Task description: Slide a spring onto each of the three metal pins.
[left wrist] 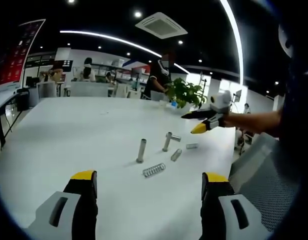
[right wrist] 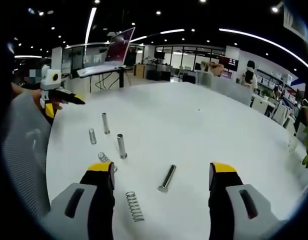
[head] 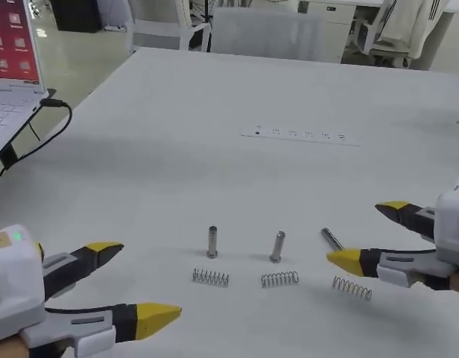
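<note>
Metal pins (head: pixel 278 247), laptop (head: pixel 13 45) and cable (head: pixel 62 105) beyond

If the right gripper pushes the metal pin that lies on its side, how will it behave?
The lying pin is a smooth round cylinder on the flat table, so it will probably roll when nudged sideways. Its shiny metal may slip between the fingers. It looks rigid, unlike the spring beside it.
</note>
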### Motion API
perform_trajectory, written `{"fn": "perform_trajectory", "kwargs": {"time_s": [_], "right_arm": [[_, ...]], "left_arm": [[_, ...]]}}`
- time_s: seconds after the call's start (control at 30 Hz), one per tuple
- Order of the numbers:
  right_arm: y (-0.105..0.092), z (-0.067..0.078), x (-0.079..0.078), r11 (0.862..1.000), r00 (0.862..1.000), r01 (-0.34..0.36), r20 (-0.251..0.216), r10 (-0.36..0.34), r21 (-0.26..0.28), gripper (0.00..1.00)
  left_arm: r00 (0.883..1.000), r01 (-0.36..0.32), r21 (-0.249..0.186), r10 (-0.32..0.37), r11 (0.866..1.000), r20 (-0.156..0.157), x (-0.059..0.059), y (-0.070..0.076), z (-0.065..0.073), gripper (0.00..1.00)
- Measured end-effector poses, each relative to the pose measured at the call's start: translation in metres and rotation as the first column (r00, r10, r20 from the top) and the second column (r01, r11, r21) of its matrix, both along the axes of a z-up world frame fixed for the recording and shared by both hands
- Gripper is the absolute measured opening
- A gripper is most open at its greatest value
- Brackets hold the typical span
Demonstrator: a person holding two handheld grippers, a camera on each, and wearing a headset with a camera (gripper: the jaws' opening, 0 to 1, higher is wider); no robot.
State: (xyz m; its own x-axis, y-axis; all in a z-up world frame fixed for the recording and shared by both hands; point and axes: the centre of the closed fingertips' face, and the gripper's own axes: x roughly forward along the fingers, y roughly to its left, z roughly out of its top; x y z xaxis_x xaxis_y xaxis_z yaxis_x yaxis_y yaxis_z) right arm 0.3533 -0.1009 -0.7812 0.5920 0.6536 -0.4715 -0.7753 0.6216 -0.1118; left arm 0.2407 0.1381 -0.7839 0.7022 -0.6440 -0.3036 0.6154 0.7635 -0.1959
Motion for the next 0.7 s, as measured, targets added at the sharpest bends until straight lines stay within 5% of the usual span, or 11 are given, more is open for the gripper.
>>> {"fn": "perform_trajectory", "kwargs": {"time_s": [0.7], "right_arm": [[0.004, -0.018, 0.017, 0.998, 0.998, 0.003, -0.061, -0.007, -0.071, 0.74]], "left_arm": [[1.0, 0.005, 0.005, -0.005, 1.0, -0.004, -0.001, 0.0, 0.0, 0.82]]}}
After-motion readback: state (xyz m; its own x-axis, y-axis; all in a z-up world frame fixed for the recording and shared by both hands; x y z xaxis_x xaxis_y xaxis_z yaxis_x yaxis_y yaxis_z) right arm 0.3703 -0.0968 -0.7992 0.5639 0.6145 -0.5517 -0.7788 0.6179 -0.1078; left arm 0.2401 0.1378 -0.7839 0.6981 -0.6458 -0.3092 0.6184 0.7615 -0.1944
